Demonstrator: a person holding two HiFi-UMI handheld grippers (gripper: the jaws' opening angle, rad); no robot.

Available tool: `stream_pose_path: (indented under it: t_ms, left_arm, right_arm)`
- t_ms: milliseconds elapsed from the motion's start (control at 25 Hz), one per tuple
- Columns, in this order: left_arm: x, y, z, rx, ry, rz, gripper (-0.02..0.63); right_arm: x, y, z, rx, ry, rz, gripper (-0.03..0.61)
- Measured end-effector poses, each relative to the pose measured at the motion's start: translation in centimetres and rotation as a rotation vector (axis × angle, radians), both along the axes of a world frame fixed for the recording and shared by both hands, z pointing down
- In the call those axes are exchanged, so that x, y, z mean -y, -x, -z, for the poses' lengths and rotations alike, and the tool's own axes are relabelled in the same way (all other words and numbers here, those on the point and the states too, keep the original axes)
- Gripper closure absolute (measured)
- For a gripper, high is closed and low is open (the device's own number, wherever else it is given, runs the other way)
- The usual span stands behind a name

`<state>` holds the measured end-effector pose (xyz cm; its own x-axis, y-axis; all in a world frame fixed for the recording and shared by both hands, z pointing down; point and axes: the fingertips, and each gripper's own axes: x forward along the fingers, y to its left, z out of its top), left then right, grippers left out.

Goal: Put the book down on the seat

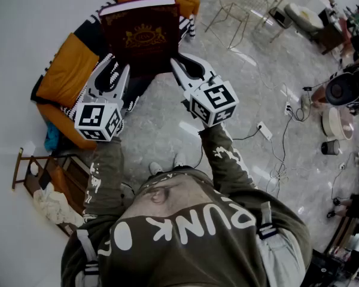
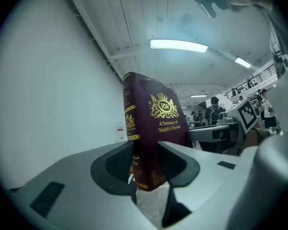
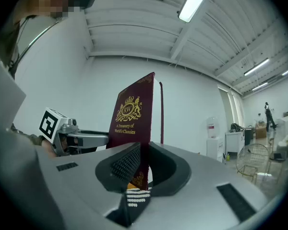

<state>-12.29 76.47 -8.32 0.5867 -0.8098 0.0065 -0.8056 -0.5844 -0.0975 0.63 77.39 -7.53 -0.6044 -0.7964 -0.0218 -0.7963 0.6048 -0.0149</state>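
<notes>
Grip arrangement: the maroon hardcover book with a gilt crest and title on its front cover (image 1: 140,34) is carried upright by its lower edge, one gripper at each bottom corner.

1. The grey two-jaw left gripper (image 1: 118,72) takes the spine-side corner. Its jaws stand wide because they span the full thickness of the volume, and both pads bear on the book.
2. The grey two-jaw right gripper (image 1: 186,67) takes the opposite corner at the fore-edge side. Its jaws are also closed on the book.
3. Both grippers point level. This keeps the cover vertical and splits the weight between the two lower corners, which probably stops a heavy volume from twisting out of a single grip.

Book location: in the air, in front of the person and over the orange-cushioned seat with a black-and-white striped throw (image 1: 69,70). Orange and striped fabric show under the book's bottom edge in the right gripper view, so the book appears clear of the cushion rather than resting on it.

Assessment: the carry looks complete and the set-down is not yet done. The next move likely calls for lowering both grippers together, tipping the book towards flat, and opening the jaws only once the cushion bears the load. Releasing one side first risks the book swinging or sliding off the soft cushion.
</notes>
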Motion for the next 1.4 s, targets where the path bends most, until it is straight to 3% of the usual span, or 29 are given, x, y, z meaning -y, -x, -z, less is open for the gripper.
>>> stream_pose_path:
  t_ms: [560,880,1160,1400]
  left_arm:
    - [0.7,0.1,-1.1,0.006,0.003,-0.005,0.477]
    - [1.4,-1.0,-1.2,0.018,0.003,0.019,0.477]
    - [2.2,-4.9,-0.2,0.038,0.009,0.05,0.477]
    - [3.6,-4.9,-0.8,0.051,0.026,0.061,0.477]
  right_arm:
    - [0.5,0.2,-1.4,-0.009,0.008,0.02,0.505]
    - [1.6,-0.9,-1.7,-0.003,0.01,0.05,0.505]
    - [2.9,-4.8,-0.8,0.012,0.012,0.086,0.505]
    - [4.5,-4.8,-1.3,0.023,0.023,0.095,0.505]
